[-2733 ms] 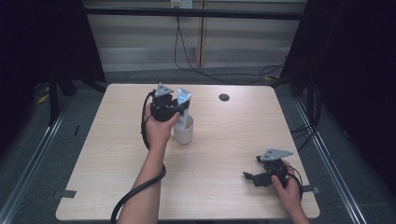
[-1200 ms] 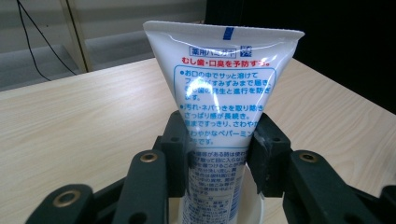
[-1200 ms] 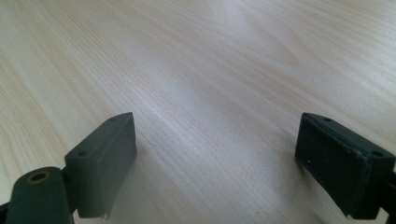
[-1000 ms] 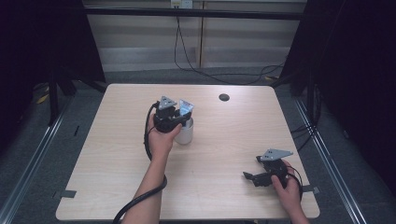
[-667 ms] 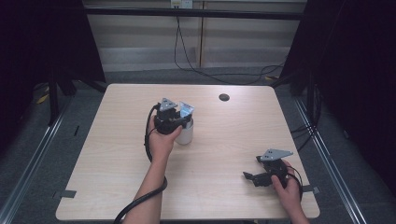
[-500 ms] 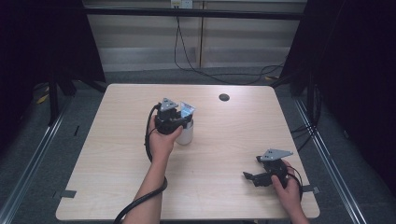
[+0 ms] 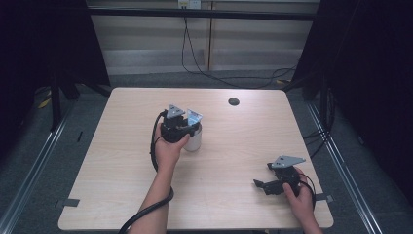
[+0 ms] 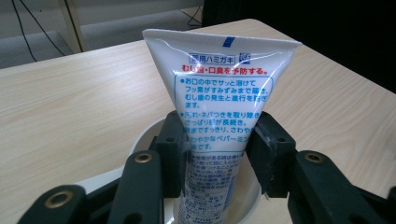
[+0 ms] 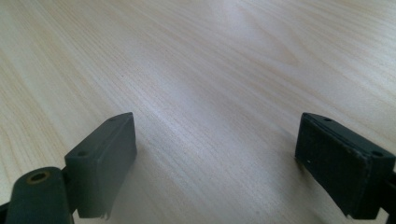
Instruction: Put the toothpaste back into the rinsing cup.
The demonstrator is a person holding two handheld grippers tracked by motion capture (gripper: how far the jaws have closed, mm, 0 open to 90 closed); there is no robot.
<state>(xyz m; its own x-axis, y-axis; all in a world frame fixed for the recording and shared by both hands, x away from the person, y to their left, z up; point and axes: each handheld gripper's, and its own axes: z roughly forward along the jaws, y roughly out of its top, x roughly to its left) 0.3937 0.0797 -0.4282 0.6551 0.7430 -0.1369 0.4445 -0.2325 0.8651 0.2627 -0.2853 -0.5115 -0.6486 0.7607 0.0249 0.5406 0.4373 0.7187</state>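
Placement looks nearly done: the toothpaste tube [image 8: 223,93] is stood upright in the white cup [image 7: 194,142] at frame centre, left gripper [image 8: 215,149] jaws just eased yet flanking it, release and withdrawal left; right gripper [image 9: 212,158] parked wide open, empty, lower right.

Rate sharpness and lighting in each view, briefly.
High view: evenly lit table, surroundings dark, soft detail. Left gripper view: tube print sharp, a sheen on its upper part, the left hand-held gripper in front blurred. Right gripper view: the right hand-held gripper soft, wood grain crisp farther off, bright glare at top.
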